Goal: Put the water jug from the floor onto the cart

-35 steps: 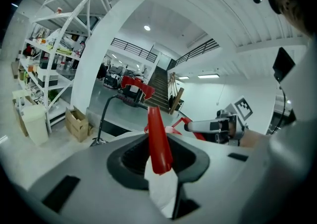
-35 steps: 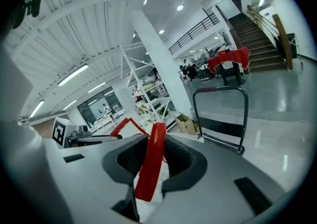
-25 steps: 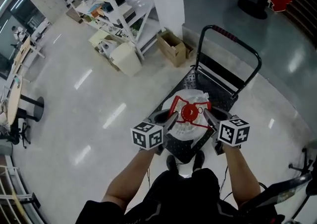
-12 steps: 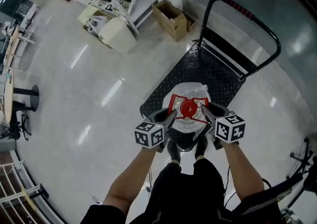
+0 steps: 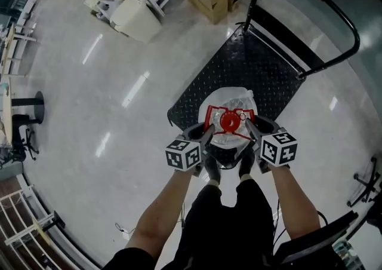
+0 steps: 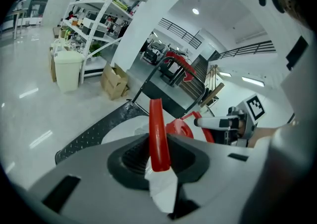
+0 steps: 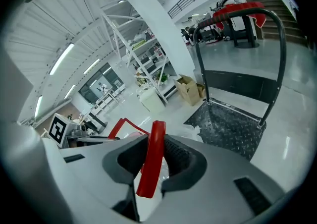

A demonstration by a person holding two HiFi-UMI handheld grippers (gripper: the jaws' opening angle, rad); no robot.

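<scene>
Gripping the load from both sides, the person holds the water jug (image 5: 234, 98) by its red carrying handle (image 5: 210, 118). The left hand-held gripper (image 5: 207, 135) is clamped on the handle's left strap and the right hand-held gripper (image 5: 250, 131) on its right strap, with the red cap (image 5: 228, 121) between them. Each gripper view shows ribbed pads pressed against a flat red band, so neither pair of jaws is free. Splitting the weight this way looks deliberate: a full jug is heavy, and two grips on opposite straps should keep it upright and stop it swinging or twisting. Both hand-held grippers slant downward, with the arms stretched out in front of the body.

In the head view the pale-bodied jug is over the near end of the cart (image 5: 262, 66), above the black checker-plate deck just beyond the person's shoes (image 5: 212, 173). The push bar (image 5: 353, 33) stands at the far end. Whether the base touches the deck cannot be told from above. The jug is not over the bare floor (image 5: 89, 113), so I judge the task to be at its last step: setting the jug down and letting go.
</scene>
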